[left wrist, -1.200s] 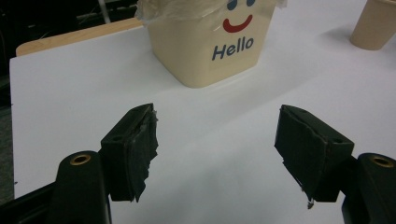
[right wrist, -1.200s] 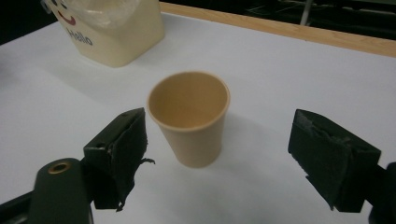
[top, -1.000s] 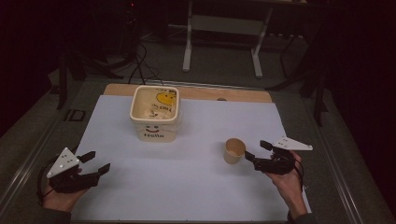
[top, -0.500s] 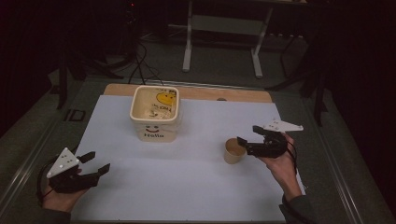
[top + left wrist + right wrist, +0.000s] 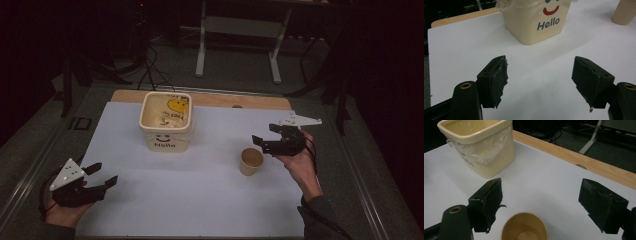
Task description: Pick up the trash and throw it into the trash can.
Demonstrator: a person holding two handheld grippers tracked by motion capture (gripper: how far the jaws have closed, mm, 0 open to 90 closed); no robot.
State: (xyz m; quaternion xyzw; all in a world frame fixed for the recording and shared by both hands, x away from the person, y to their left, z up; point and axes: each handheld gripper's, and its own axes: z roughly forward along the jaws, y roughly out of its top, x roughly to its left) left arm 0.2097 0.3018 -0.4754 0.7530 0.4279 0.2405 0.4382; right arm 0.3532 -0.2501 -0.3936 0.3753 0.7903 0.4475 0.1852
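Our left gripper rests at seven o'clock, jaws wide and empty. The bin stands at twelve. The cup, at three, looks light and crushable; our right gripper, jaws spread empty just above it, should pinch its rim gently.

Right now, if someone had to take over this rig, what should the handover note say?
Right gripper: open, above and just behind the paper cup, jaws either side of its rim, not touching.
Left gripper: open, idle at the near left of the white mat, holding nothing.
Cup: upright, looks empty, on the mat to the right of the lined Hello bin.
Done: approach only.
Left: probably close on the cup, lift it and carry it to the bin.
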